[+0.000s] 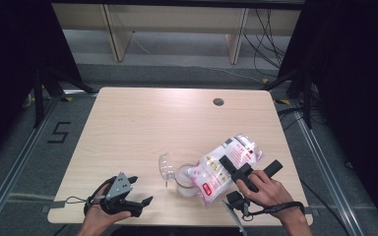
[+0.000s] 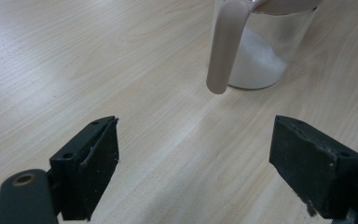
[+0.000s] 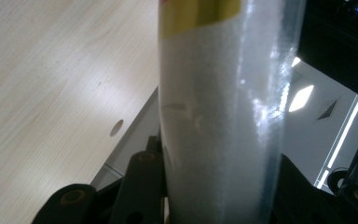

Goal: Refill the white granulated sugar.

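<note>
1. You work at a pale wood-grain table (image 1: 142, 123) in a dark-curtained bay, with bare shelving and loose cables on the floor beyond its far edge.

2. Nearest you, your left gripper (image 1: 139, 191) rests at the front edge of the table, its jaws spread wide and empty. In the left gripper view they frame bare wood, with the jar's handle straight ahead. It looks parked there to stay clear of the pour while being ready to steady the jar.

3. Your right gripper (image 1: 235, 167) is clamped on the bag (image 1: 226, 167), a clear packet with red and yellow print, full of white grains. In the right gripper view the bag (image 3: 219, 121) stands between the jaws, pressed on both sides. You hold it around its middle so the weight stays balanced as you tip it.

4. The bag slants down to the left, its low end at the mouth of the jar (image 1: 186, 181), so the grains run inside, not over the table.

5. The jar (image 2: 265, 51) stands upright, just beside the bag, with a shallow heap of white grains on its bottom; I judge the filling barely begun.

6. A clear lid (image 1: 165, 167) seems to be hinged open on the jar's left, though the high view is too small to be sure.

7. Farther off, a round cable port (image 1: 218, 102) sits near the table's far edge.
</note>
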The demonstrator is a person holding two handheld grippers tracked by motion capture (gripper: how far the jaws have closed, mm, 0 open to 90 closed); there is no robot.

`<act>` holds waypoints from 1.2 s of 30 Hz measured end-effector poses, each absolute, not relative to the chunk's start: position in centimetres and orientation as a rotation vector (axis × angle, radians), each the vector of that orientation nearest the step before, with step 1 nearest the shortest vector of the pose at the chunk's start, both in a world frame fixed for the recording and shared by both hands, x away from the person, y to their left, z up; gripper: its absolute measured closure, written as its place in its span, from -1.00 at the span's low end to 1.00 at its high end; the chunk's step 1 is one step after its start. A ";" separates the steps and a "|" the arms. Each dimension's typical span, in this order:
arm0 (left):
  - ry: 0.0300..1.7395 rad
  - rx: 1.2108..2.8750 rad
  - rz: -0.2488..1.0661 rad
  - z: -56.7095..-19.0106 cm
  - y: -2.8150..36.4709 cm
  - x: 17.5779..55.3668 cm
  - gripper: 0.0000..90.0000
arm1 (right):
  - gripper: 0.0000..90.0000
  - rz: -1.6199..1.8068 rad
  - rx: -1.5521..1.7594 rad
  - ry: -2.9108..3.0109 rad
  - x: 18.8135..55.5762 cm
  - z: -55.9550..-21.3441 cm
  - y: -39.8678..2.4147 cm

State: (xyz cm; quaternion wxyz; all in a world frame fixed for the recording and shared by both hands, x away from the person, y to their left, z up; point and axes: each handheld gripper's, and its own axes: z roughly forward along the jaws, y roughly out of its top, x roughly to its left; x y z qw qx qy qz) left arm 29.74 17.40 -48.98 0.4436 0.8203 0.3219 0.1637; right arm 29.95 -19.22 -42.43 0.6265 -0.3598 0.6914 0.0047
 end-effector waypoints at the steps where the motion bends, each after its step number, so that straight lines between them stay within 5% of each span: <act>1: 0.798 2.034 0.406 -49.0 17.4 29.7 -0.66 | 0.62 0.010 -0.827 1.586 29.9 -42.4 -19.2; 36: 0.808 2.035 0.407 -49.0 17.3 29.7 -0.66 | 0.63 -0.020 -0.858 1.571 29.5 -42.0 -18.8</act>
